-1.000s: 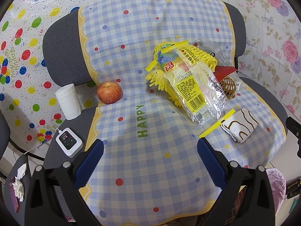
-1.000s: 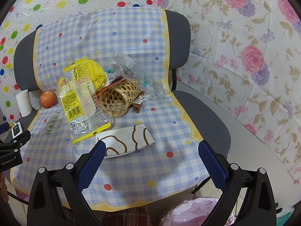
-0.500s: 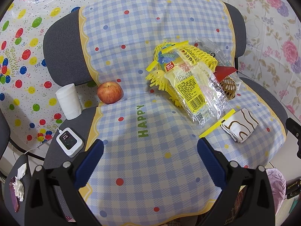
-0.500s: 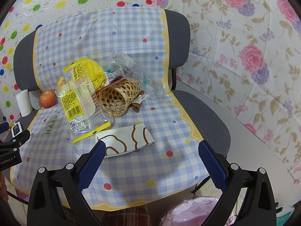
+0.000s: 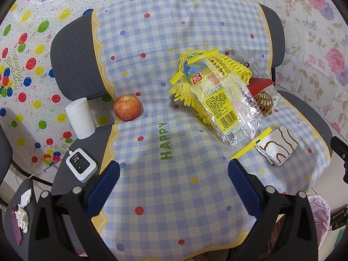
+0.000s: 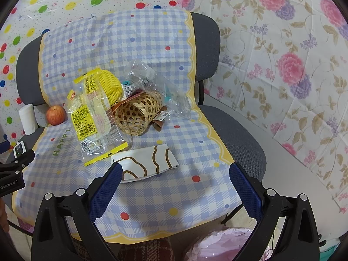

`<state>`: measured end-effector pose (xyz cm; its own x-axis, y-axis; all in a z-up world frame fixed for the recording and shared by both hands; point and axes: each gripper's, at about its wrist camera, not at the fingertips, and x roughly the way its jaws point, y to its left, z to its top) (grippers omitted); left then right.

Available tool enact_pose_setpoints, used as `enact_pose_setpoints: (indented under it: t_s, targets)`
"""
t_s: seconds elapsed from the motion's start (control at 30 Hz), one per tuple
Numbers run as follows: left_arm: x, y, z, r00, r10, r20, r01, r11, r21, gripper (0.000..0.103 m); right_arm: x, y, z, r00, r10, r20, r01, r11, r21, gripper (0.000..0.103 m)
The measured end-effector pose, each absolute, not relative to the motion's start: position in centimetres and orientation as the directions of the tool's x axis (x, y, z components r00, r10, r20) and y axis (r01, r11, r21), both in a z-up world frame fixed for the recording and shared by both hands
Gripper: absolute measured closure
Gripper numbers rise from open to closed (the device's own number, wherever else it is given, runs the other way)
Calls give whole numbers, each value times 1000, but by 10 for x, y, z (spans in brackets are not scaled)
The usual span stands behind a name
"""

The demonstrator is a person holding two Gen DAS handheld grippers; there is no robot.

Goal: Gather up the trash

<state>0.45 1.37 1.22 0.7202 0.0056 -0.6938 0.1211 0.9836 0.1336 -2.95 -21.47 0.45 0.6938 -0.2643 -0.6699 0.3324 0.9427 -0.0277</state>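
While flat, wrapper lengthwise toward seat-front.

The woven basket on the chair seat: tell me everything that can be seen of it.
The tan woven basket, of open lattice wicker or bamboo strips, lies tipped on its side on the blue checked cloth, its round end facing the right wrist camera. Crumpled clear plastic sits behind it, brown wrappers stick out beside it, and the clear and yellow snack packet lies against its left. In the left wrist view only a sliver shows behind that packet. Neither gripper touches it.
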Motion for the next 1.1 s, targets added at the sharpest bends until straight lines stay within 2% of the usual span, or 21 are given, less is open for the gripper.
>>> enact_pose_setpoints:
  t_s: [0.43, 0.53, 0.7, 0.9, 1.1]
  targets:
    - [22, 8, 3, 711, -43, -702, 155, 983, 96, 6, -16, -227, 2, 725, -230, -649, 325, 945, 29, 6]
    - [32, 1, -3, 714, -15, -700, 138, 983, 119, 6, -11, -233, 2, 735, -241, -633, 325, 945, 18, 6]
    - [52, -9, -12, 708, -80, -702, 185, 980, 75, 6, -2, -243, -3, 748, -253, -613, 316, 949, -6, 6]
    - [84, -39, -28, 706, -111, -699, 257, 961, 107, 6, 14, -253, -20, 729, -227, -645, 289, 957, -10, 6]
    - [117, -58, -44, 655, -201, -728, 327, 945, 33, 6, 28, -259, -37, 699, -219, -681, 286, 958, -15, 6]
